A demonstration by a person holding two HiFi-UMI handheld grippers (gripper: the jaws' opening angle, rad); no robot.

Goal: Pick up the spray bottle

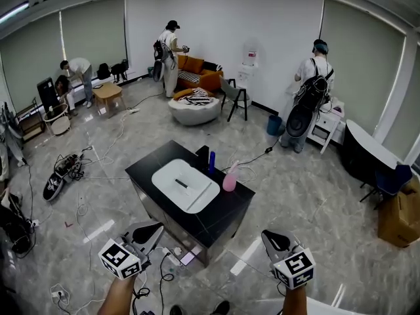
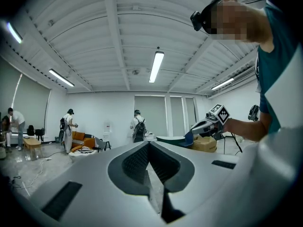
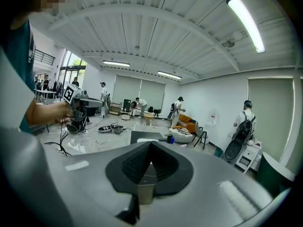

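Note:
A pink spray bottle (image 1: 229, 178) stands upright at the far right edge of a black table (image 1: 223, 215). It is beside a white tray (image 1: 197, 192) that holds a small dark item. My left gripper (image 1: 156, 228) is shut and empty, short of the table's near left corner. At the near right, my right gripper (image 1: 269, 235) is also shut with nothing in it. Both are well apart from the bottle. In the left gripper view the jaws (image 2: 149, 144) meet and the right gripper (image 2: 208, 125) shows beyond. In the right gripper view the jaws (image 3: 150, 144) meet, with the table (image 3: 142, 136) ahead.
A blue bottle (image 1: 211, 161) and a black object (image 1: 202, 156) stand behind the tray. Cables (image 1: 85, 202) trail over the floor to the left. Three people work along the far walls, near an orange sofa (image 1: 197, 71). A cardboard box (image 1: 400, 215) sits at the right.

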